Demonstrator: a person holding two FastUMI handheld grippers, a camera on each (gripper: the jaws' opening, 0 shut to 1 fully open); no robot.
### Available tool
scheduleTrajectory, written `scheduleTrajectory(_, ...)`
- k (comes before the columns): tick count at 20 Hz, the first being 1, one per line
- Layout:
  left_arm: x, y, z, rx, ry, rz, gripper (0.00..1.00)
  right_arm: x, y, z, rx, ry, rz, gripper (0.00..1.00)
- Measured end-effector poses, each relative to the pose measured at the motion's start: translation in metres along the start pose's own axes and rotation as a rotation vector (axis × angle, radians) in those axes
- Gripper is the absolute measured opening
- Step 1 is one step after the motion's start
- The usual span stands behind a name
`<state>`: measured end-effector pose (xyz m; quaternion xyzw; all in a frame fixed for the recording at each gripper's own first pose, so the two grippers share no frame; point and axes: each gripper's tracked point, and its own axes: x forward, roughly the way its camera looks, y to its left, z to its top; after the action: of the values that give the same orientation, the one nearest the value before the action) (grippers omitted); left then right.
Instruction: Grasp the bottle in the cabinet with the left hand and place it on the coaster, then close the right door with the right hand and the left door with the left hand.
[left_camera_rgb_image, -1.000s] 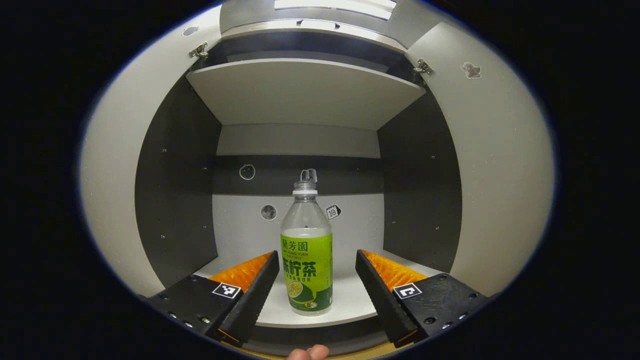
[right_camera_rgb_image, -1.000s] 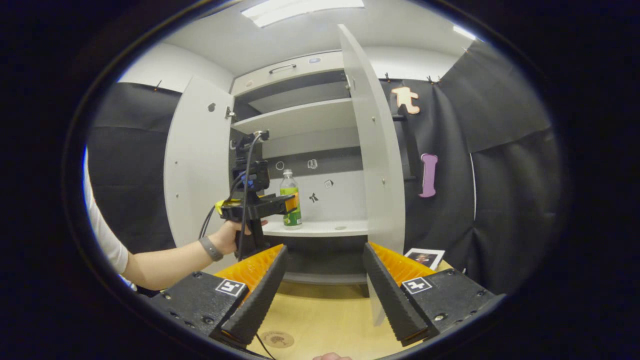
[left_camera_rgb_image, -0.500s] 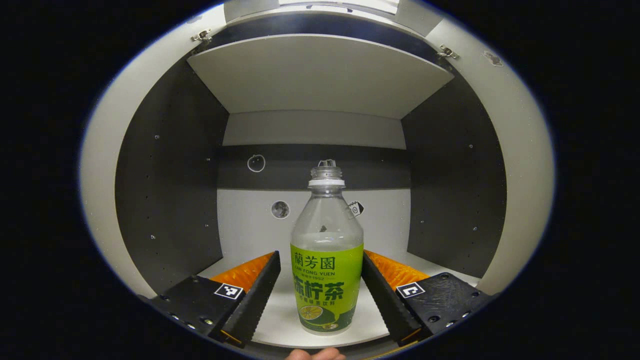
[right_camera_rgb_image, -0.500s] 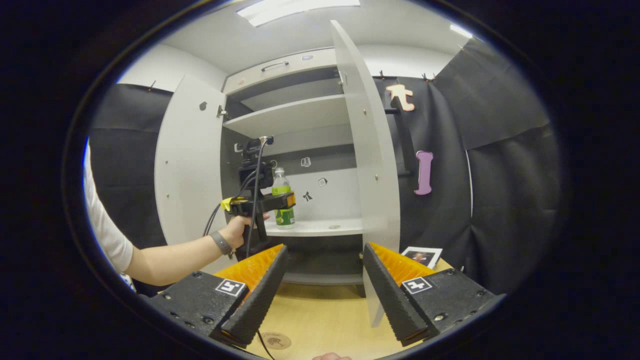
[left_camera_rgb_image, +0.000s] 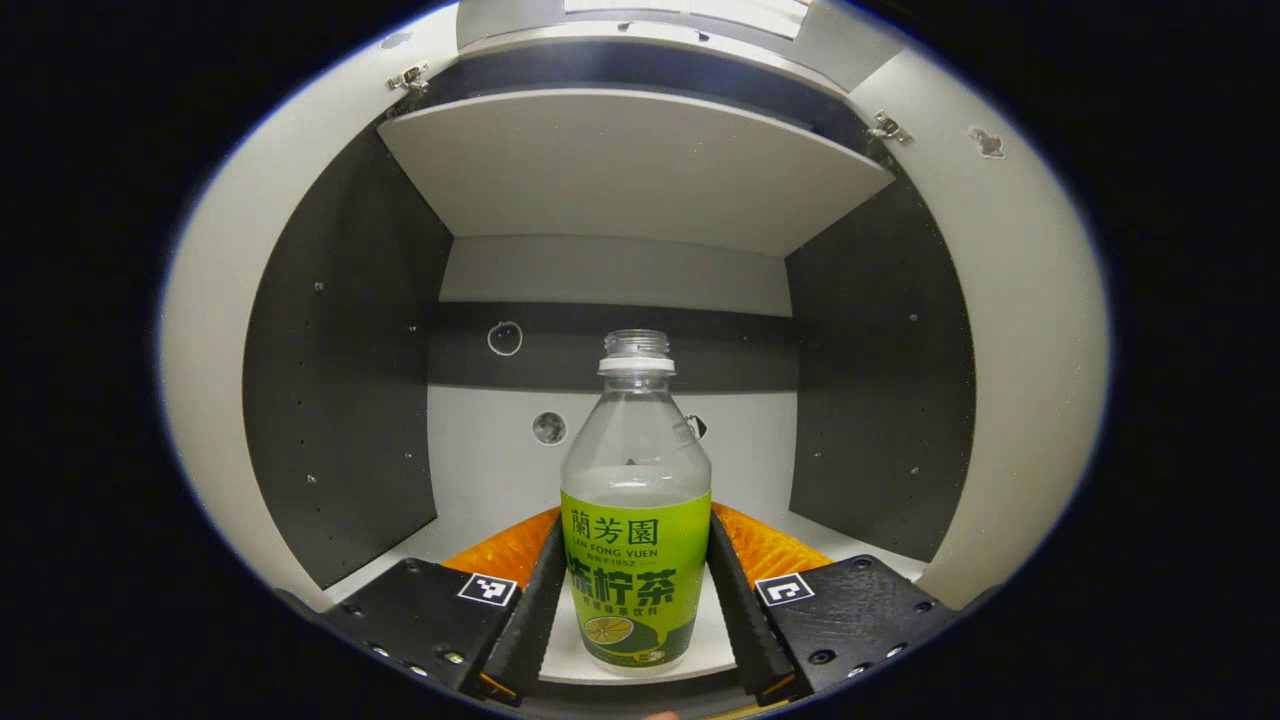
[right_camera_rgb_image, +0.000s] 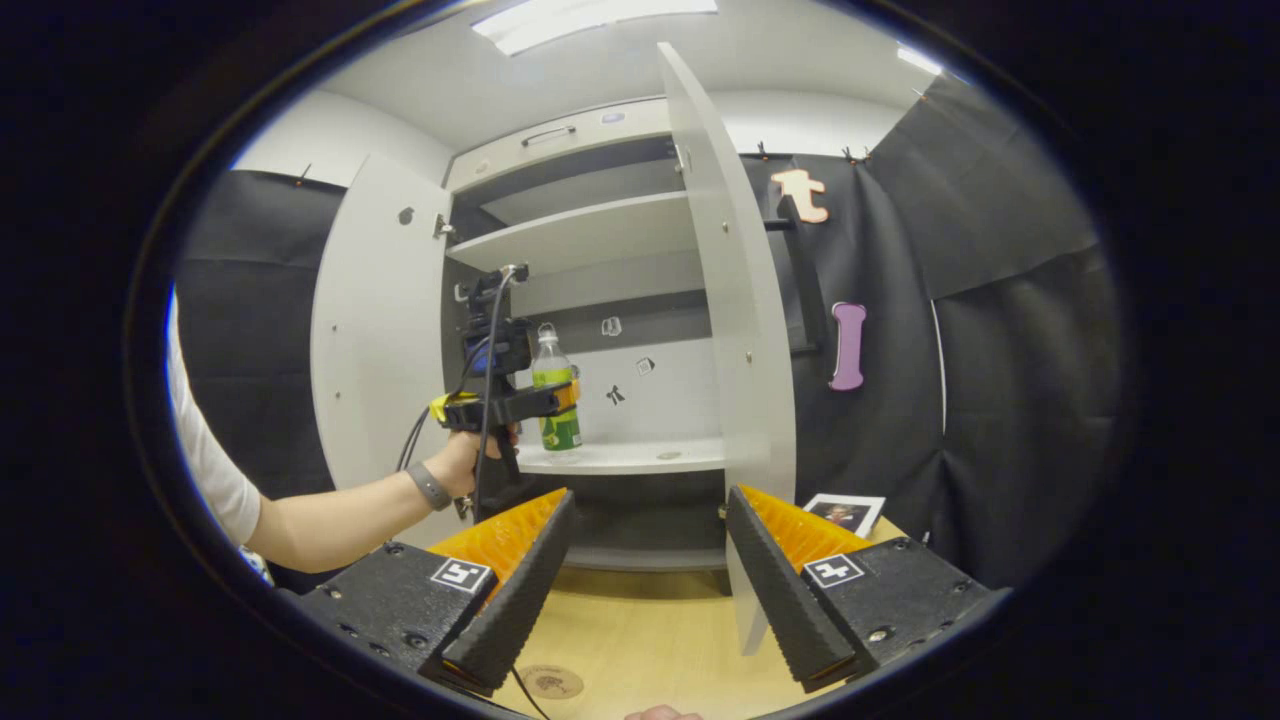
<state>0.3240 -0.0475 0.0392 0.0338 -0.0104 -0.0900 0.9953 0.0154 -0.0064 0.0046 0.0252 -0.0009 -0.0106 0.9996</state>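
In the left gripper view we see the left gripper (left_camera_rgb_image: 634, 600) pinching the bottle (left_camera_rgb_image: 636, 520), both fingers pressed against its green label. The bottle stands upright on the cabinet's lower shelf (left_camera_rgb_image: 470, 500), uncapped, part full. Both doors stand open beside it. In the right gripper view our right gripper (right_camera_rgb_image: 648, 570) hangs spread and empty above the wooden table (right_camera_rgb_image: 650, 640), with the coaster (right_camera_rgb_image: 548, 682) near its left finger. Farther off, the right door (right_camera_rgb_image: 730, 330) and left door (right_camera_rgb_image: 375, 330) frame the shelf.
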Motion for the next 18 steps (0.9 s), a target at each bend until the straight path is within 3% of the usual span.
scheduleTrajectory(8, -0.092, -0.030, 0.015, -0.008, -0.018, -0.068, 0.71, -0.008, 0.012, 0.008, 0.003, -0.018, 0.069, 0.99)
scheduleTrajectory(10, -0.115, -0.028, 0.007, 0.014, -0.031, -0.035, 0.71, -0.010, 0.013, 0.011, 0.004, -0.029, 0.086, 0.99)
scheduleTrajectory(12, -0.139, -0.030, -0.013, -0.012, -0.016, -0.025, 0.75, -0.012, 0.018, 0.012, 0.025, -0.032, 0.114, 0.99)
scheduleTrajectory(17, -0.208, -0.035, -0.101, -0.048, 0.083, 0.035, 0.71, -0.015, 0.019, 0.021, 0.029, -0.032, 0.151, 0.99)
scheduleTrajectory(18, -0.223, -0.038, -0.121, -0.039, 0.104, 0.043, 0.71, -0.013, 0.018, 0.023, 0.019, -0.029, 0.150, 0.94)
